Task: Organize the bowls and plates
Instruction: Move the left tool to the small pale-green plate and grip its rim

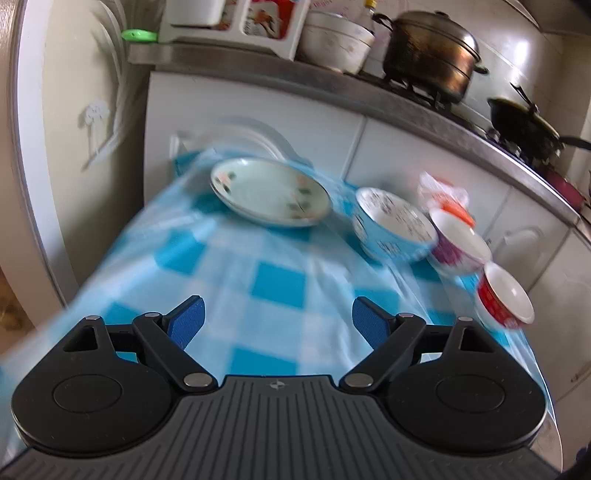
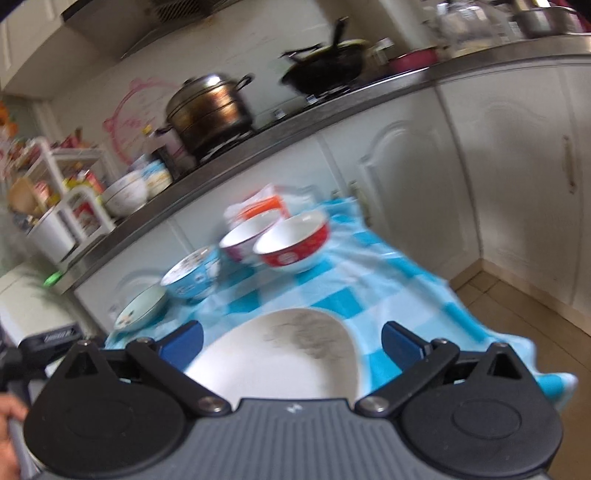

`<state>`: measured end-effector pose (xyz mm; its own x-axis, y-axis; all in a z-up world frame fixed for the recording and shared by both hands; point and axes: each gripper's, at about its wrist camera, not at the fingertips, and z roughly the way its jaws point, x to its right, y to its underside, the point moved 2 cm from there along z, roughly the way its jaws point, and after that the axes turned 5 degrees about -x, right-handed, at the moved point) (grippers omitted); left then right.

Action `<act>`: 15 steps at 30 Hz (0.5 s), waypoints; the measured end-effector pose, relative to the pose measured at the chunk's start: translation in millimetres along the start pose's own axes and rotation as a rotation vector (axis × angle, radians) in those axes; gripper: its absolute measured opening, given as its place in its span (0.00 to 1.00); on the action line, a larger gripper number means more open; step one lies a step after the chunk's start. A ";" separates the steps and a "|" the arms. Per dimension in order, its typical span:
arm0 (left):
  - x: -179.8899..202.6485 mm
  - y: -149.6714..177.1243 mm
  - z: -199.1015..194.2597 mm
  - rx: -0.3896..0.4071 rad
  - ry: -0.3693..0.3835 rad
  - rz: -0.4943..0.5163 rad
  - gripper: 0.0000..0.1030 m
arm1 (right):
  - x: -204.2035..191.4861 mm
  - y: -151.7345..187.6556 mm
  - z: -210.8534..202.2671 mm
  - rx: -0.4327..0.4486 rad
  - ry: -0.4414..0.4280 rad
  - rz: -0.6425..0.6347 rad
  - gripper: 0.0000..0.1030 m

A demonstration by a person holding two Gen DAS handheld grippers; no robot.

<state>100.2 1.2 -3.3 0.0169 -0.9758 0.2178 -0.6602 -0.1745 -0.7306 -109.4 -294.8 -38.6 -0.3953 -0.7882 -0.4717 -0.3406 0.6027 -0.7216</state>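
On the checked table (image 1: 266, 280) your left tool (image 1: 277, 321) is wide and empty. Far from it the green plate (image 1: 271, 192) and three bowls (image 1: 393, 225) form a row. Your right tool (image 2: 291, 343), also wide, hangs over the white plate (image 2: 280, 362), probably the next one to stack.

A: Any writing you can read here?

B: None. The blue bowl (image 1: 393, 225) has dark marks round its inside, but they blur into specks.

A: The red bowl (image 2: 293, 242)?

B: A pale pattern on its band, too smeared to tell as characters.

A: The packets on the white rack (image 1: 236, 27)?

B: Red and white printing, no legible word. The grippers each carry a small pale emblem on the ribbed body, only a mark, no letters.
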 end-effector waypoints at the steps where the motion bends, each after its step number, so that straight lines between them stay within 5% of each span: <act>1: -6.4 -8.8 2.0 0.007 -0.001 -0.003 1.00 | -8.3 -1.1 4.3 -0.018 -0.017 -0.006 0.99; 15: -84.9 -96.1 65.0 0.033 0.022 -0.128 1.00 | -131.0 -22.6 130.3 -0.261 -0.339 0.013 0.98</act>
<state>211.0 92.4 6.3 0.0829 -0.9424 0.3240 -0.6283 -0.3017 -0.7171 61.3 -221.4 -26.5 -0.1127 -0.7505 -0.6511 -0.5596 0.5894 -0.5826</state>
